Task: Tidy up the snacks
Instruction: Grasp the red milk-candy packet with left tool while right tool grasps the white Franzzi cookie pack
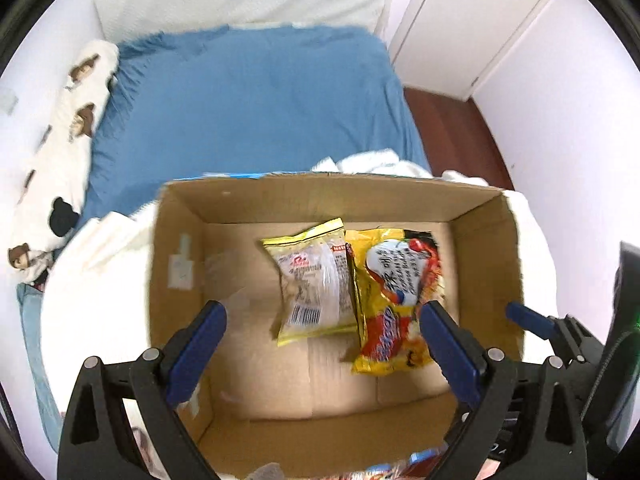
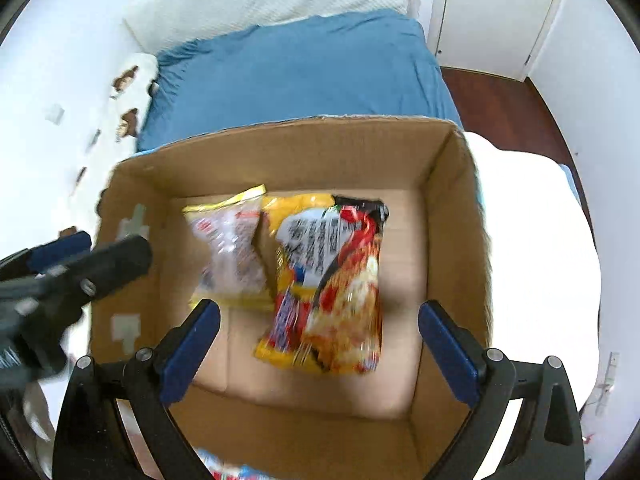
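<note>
Brown cardboard box, pale yellow snack bag, yellow-red noodle packet, plain blue bedsheet, blue-padded black grippers.

The left gripper is hovering with jaws spread wide above an open brown cardboard box, where a pale yellow snack bag and a red-and-yellow noodle packet are lying touching.

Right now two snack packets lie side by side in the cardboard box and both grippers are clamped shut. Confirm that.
Not quite. Both wrist views show the left gripper and right gripper open, holding nothing. Two snack packets do lie side by side in the cardboard box.
</note>
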`<state>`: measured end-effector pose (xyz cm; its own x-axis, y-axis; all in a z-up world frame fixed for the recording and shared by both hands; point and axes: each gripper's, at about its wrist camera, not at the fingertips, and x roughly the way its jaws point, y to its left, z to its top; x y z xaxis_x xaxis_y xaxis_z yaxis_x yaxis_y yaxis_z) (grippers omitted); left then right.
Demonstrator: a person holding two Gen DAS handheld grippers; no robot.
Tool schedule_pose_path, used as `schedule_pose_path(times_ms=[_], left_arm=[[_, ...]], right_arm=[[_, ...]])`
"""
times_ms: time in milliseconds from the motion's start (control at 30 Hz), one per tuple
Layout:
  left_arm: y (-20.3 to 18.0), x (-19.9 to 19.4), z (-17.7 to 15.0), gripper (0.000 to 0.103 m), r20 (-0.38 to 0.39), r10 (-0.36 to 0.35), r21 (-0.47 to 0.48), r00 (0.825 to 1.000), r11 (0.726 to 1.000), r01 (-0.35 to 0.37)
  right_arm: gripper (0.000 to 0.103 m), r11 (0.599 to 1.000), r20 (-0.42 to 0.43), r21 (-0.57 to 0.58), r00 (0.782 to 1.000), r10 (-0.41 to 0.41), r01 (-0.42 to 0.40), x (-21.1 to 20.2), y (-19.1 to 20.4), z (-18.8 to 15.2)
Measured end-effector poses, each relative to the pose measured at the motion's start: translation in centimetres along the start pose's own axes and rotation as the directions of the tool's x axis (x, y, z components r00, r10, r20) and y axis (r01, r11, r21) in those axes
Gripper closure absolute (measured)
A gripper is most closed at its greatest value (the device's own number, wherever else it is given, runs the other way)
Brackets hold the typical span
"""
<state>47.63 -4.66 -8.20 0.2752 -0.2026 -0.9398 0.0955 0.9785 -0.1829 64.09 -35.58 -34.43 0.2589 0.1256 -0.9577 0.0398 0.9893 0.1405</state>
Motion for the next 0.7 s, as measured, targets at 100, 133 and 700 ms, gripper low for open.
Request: schedule_pose_path(times_ms=[100, 133, 700], left_arm=[[0.1, -3.8, -3.0, 0.004, 0.079, 0.015, 0.004, 0.997, 1.0, -0.015], [0.1, -4.9, -4.3, 0.004, 0.099, 0.018, 0.006, 0.995, 1.0, -0.019], [0.0, 2.6, -28.3, 0.004, -0.169, 0.036, -0.156, 0.985, 0.986, -0.063]], right_arm=[[0.002, 0.996, 0.008, 0.038, 0.997, 0.082, -0.082, -1.7, 1.3, -3.3], [0.002, 0.994, 0.01, 0.052, 0.995, 0.1, -0.1, -2.0, 2.2, -5.7], [0.002, 0.894, -0.076, 0.431, 0.983, 0.17, -0.121, -2.2, -7.4, -32.5]])
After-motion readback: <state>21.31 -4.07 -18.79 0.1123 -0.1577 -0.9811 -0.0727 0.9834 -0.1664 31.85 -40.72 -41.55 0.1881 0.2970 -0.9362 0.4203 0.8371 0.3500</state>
